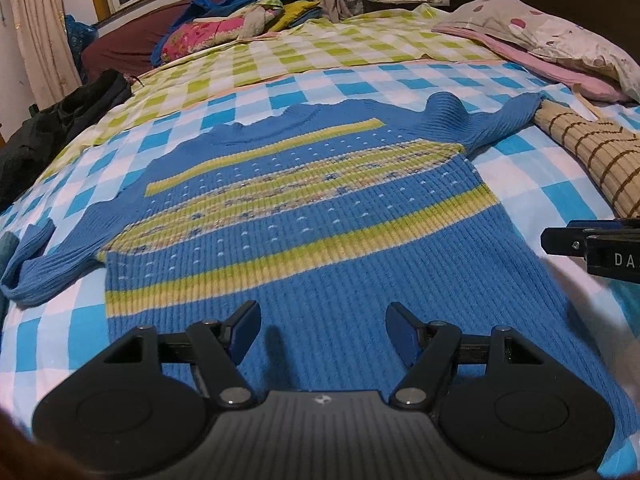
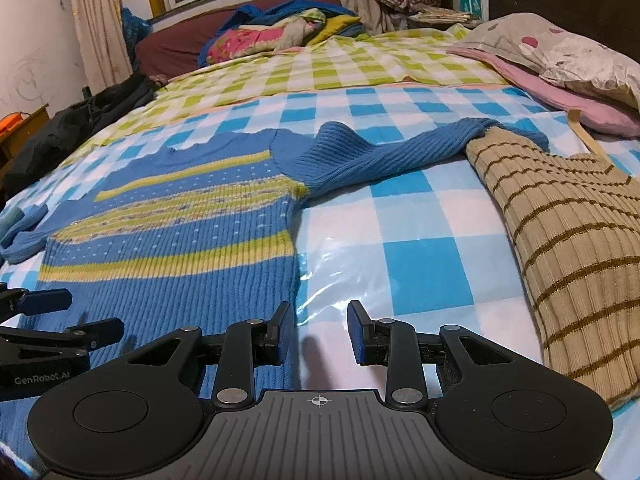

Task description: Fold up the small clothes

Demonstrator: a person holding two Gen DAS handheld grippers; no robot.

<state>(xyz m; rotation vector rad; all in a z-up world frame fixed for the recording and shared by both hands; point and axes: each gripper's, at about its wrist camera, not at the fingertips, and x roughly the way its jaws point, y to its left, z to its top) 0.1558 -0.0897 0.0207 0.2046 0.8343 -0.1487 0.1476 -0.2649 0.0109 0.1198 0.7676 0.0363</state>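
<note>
We note a small blue knit sweater (image 1: 304, 216) lying flat, front up, on the bed's blue-and-white checked sheet (image 1: 532, 184), neck towards the far side and hem towards us. The knit is ribbed lengthwise. Across the chest run bands of lime-yellow: a short bar near the collar, a wider patterned zone of pale yellow with small blue motifs, and a broad stripe lower down; rows of tiny white flecks sit between them. Below the lowest stripe the body is plain blue.

Both sleeves are spread outward. One sleeve (image 1: 32, 264) bends and bunches at its cuff near the edge of the left view. The other sleeve (image 2: 384, 156) humps up at the shoulder, then stretches across the sheet until its cuff meets a beige ribbed garment with brown stripes (image 2: 572, 240) (touching or just overlapping; we cannot tell which).

The left gripper (image 1: 322, 326) hovers over the plain blue lower body, jaws set wide apart and nothing between the pads. The right gripper (image 2: 318, 332) sits at the sweater's side edge, one finger over the knit and one over the sheet; its jaws are partly apart, a narrower gap than the left, and they grip nothing.

A clear plastic film (image 2: 360, 280) lies on the sheet beside that edge. Farther back, a green-checked sheet (image 2: 360, 60) and a pillow (image 2: 560, 52).
</note>
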